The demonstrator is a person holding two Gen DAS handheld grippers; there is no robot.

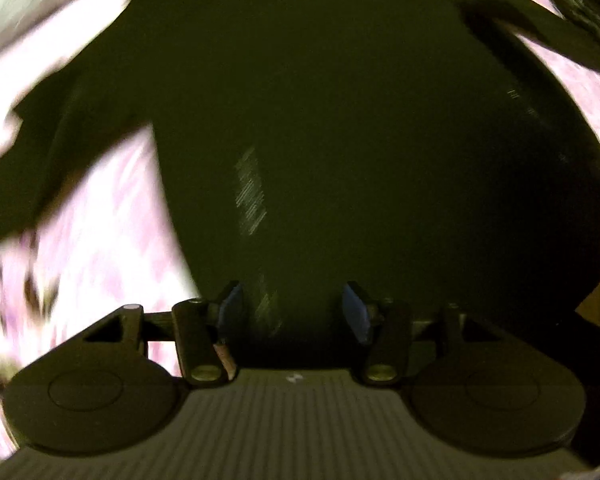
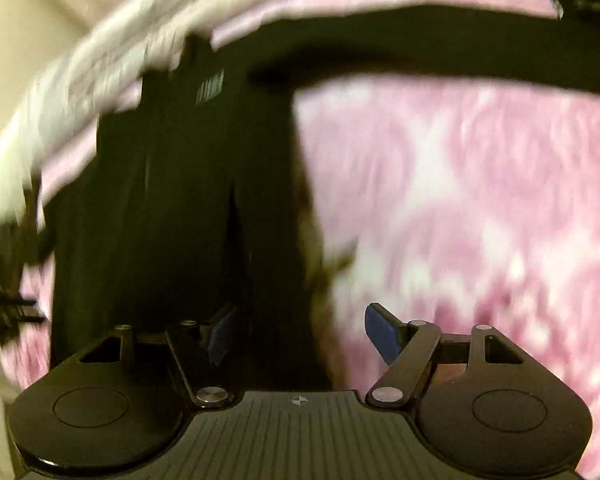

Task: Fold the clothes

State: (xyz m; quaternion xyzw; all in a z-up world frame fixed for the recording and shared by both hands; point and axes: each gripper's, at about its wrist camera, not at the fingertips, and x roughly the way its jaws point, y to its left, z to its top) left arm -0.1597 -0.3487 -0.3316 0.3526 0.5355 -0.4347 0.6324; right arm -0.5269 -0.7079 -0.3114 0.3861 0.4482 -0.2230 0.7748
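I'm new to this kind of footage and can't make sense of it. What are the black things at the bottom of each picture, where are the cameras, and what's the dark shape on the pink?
Each picture comes from a wide-angle camera fixed on a hand-held gripper, looking forward along its two fingers. The black parts at the bottom are the tool itself. One view shows the left gripper, the other the right gripper; both have their blue-padded fingers spread apart, holding nothing. The dark shape is a dark long-sleeved garment spread out on a pink patterned cover, with a sleeve stretched sideways. Some pale cloth lies beyond it. Both pictures are blurred, so finer detail cannot be made out.
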